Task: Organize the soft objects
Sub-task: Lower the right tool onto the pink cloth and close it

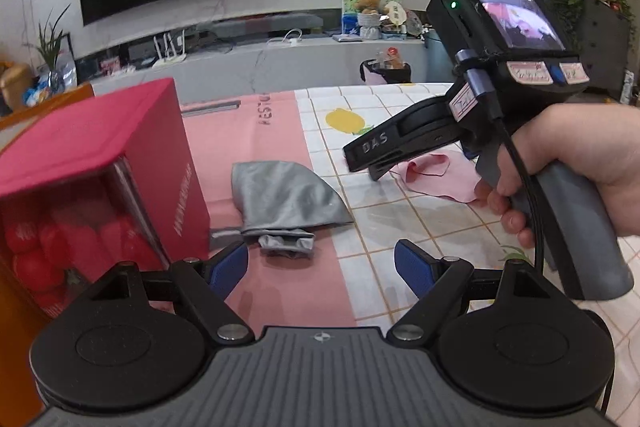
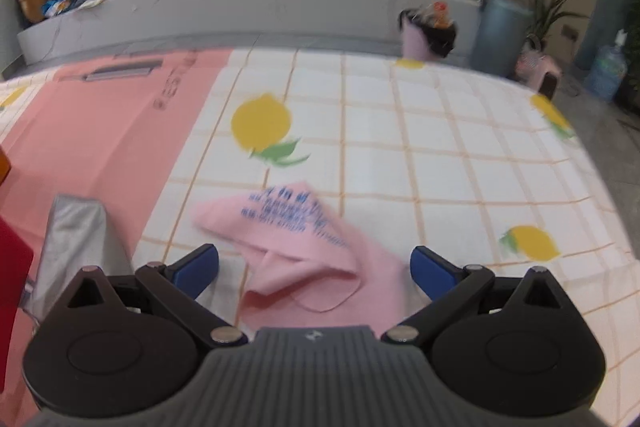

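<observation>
From where I stand, the pink cloth (image 2: 304, 251) lies crumpled on the checked tablecloth (image 2: 460, 155) right in front of the right gripper (image 2: 314, 269), its near folds reaching in between the two blue pads (image 2: 198, 267), which stand wide apart and hold nothing. The cloth runs on a slant, from a printed corner ahead and slightly left of the claw down toward the claw's right side, so its long line crosses the gap at an angle rather than squarely. This view is blurred, and I cannot tell whether the pads touch the fabric or hang just above it. The left gripper (image 1: 320, 267) is also spread wide and empty; the grey drawstring pouch (image 1: 284, 203) lies just ahead of it and a little left, with its gathered neck pointing back at the claw and its broad body fanning away. A red box (image 1: 96, 163) stands close on that claw's left. In my judgement each claw is nearest its own piece: the right one is set for the pink cloth, the left one for the pouch's neck.
</observation>
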Motion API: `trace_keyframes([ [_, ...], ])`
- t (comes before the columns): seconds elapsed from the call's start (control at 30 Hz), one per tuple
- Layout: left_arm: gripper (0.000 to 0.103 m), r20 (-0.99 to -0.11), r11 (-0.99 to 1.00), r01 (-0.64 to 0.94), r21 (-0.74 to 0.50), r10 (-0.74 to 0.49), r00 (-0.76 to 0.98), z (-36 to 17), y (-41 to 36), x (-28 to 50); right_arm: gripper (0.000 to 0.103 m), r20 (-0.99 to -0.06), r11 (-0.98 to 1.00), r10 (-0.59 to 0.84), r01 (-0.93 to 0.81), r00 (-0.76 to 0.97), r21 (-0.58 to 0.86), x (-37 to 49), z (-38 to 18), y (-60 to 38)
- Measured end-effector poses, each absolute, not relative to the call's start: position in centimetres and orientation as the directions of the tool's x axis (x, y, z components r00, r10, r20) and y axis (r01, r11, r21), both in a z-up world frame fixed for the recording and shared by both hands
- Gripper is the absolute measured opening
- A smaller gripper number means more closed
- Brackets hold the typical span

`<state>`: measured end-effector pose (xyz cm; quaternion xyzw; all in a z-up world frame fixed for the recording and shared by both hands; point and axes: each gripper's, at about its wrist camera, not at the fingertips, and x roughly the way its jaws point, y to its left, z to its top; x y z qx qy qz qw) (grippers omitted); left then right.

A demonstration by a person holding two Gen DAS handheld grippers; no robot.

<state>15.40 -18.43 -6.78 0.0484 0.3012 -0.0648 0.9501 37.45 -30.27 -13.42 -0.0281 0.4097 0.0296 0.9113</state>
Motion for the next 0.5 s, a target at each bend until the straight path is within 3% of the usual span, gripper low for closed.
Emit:
trace_keyframes([
  [0.2, 0.096, -0.591, 0.991, 0.132, 0.016, -0.097, 0.801, -7.0, -19.1, 15.4, 0.091, -0.733, 0.997, 0.050, -0.079, 0.678, -0.006, 37.6, -13.5, -30.4],
  [0.37, 0.096, -0.595, 0.993, 0.119, -0.006, -0.099, 0.798, -6.8, -19.0, 15.5, 0.054, -0.749, 0.997, 0.033, -0.070, 0.662, -0.018, 37.3, -12.6, -30.6],
  [0.5, 0.096, -0.597, 0.993, 0.119, -0.024, -0.110, 0.795, -6.4, -19.1, 15.7, 0.039, -0.768, 0.989, 0.031, -0.131, 0.640, -0.069, 36.6, -12.1, -29.9],
])
